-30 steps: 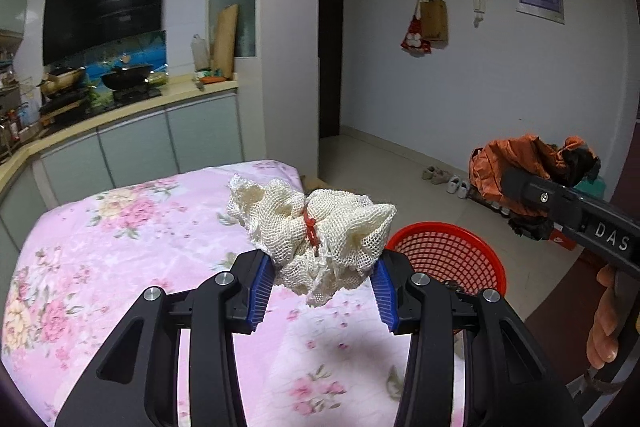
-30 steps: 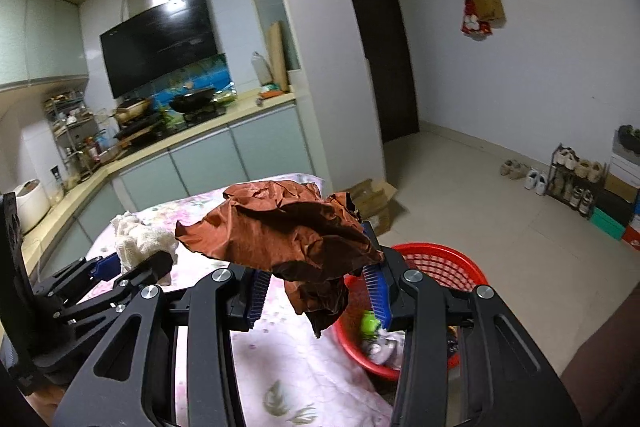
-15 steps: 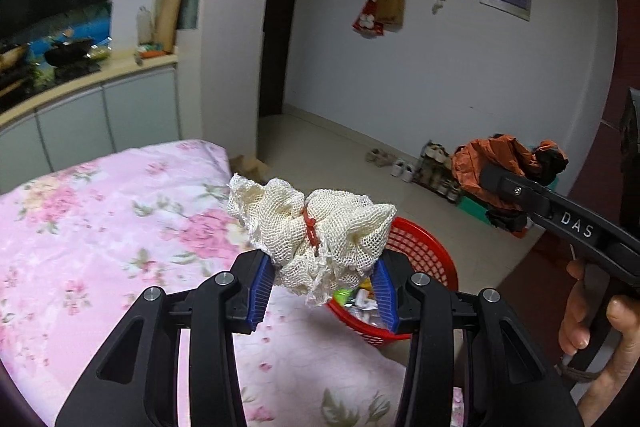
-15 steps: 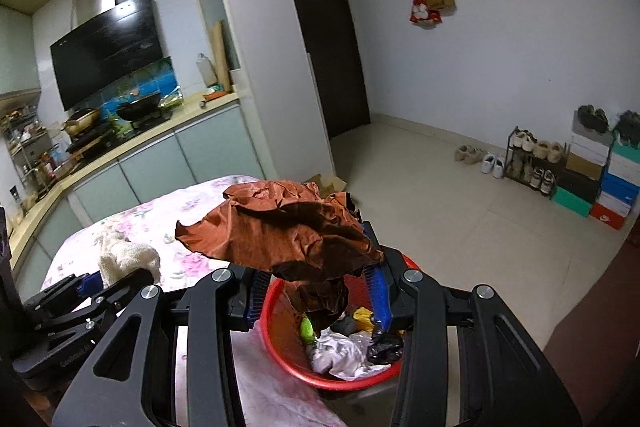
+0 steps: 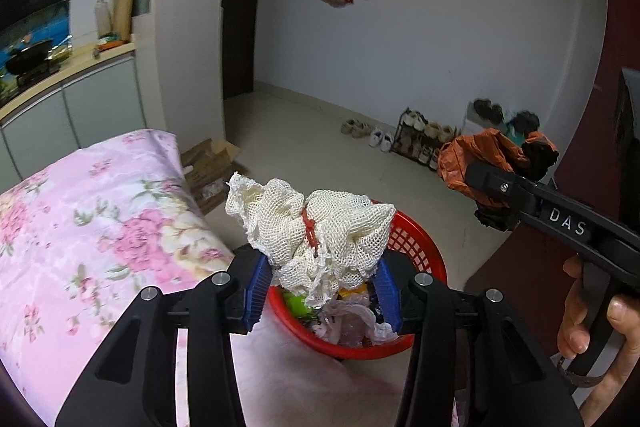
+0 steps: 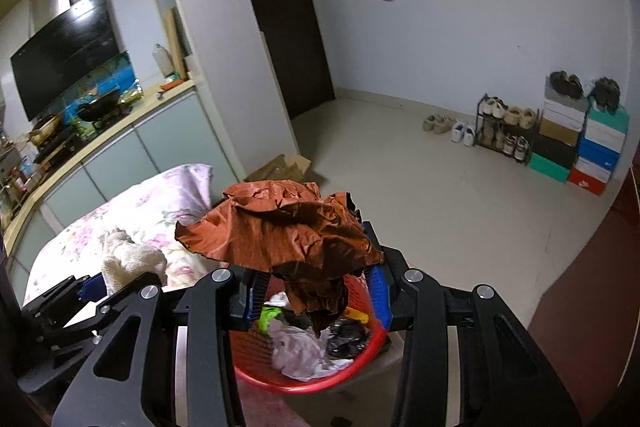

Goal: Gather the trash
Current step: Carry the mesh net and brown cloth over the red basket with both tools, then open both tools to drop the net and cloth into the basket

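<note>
My left gripper (image 5: 320, 285) is shut on a cream mesh bag (image 5: 312, 231) tied with a red band, held above the near rim of a red plastic basket (image 5: 416, 247) that holds several pieces of trash. My right gripper (image 6: 316, 293) is shut on a crumpled brown wrapper (image 6: 288, 227), held over the same red basket (image 6: 256, 359). In the left wrist view the right gripper (image 5: 496, 187) with the wrapper (image 5: 484, 155) shows at the right. In the right wrist view the left gripper (image 6: 94, 285) with the mesh bag (image 6: 128, 259) shows at the lower left.
A table with a pink floral cloth (image 5: 80, 219) lies left of the basket. A cardboard box (image 5: 208, 167) sits on the floor behind. A shoe rack (image 6: 504, 127) and stacked shoe boxes (image 6: 580, 147) stand along the far wall. A kitchen counter (image 6: 112, 135) runs at the left.
Both grippers have swung right, away from the table, and closed in over the red basket. Each still holds its item. The basket's contents have come into view below the fingers.
</note>
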